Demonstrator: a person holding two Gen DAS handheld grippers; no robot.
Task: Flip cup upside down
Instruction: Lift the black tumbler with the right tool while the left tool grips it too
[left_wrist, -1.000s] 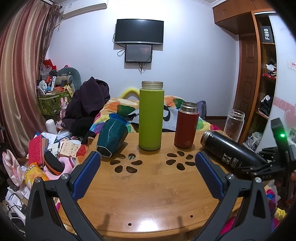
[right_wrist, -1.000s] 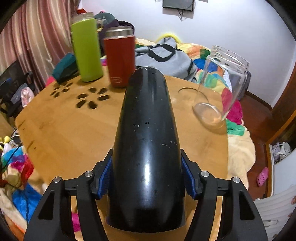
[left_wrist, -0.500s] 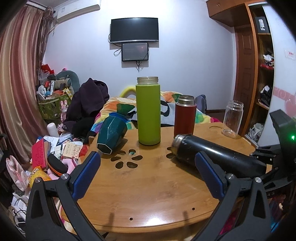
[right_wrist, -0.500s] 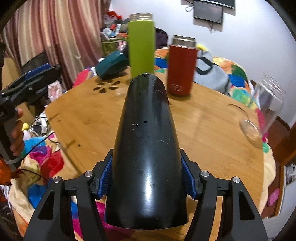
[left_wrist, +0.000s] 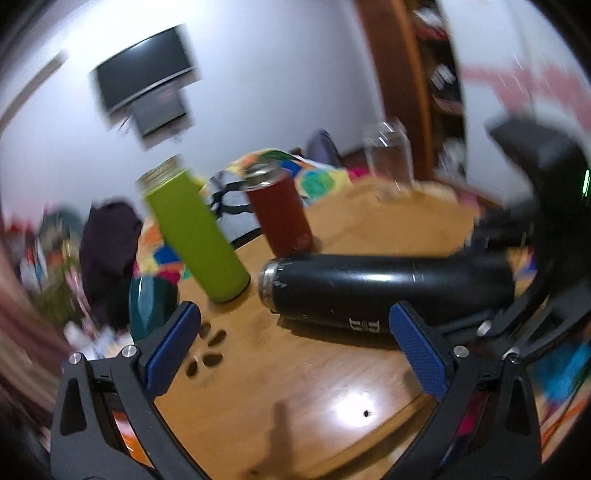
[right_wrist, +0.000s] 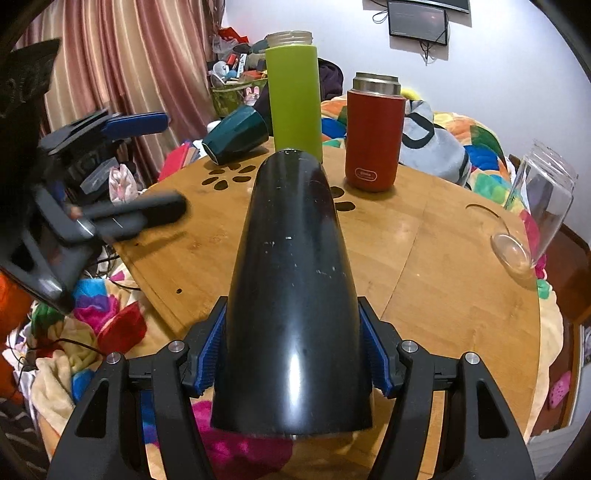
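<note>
My right gripper (right_wrist: 291, 354) is shut on a black flask cup (right_wrist: 291, 280) and holds it lying level above the round wooden table (right_wrist: 424, 266), its mouth pointing away from me. In the blurred, tilted left wrist view the black cup (left_wrist: 388, 284) lies sideways just beyond my left gripper (left_wrist: 295, 332), with its steel rim to the left. My left gripper is open and empty. It also shows at the left of the right wrist view (right_wrist: 122, 173), beside the cup and apart from it.
A tall green bottle (right_wrist: 293, 92), a red flask (right_wrist: 373, 133) and a clear glass jar (right_wrist: 532, 210) stand on the table. A teal cup (right_wrist: 236, 134) lies on its side at the far left edge. Bedding and clutter surround the table.
My right gripper has swung the black cup leftward across the table's front. My left gripper has tilted and moved closer to the cup; its view is now blurred.
</note>
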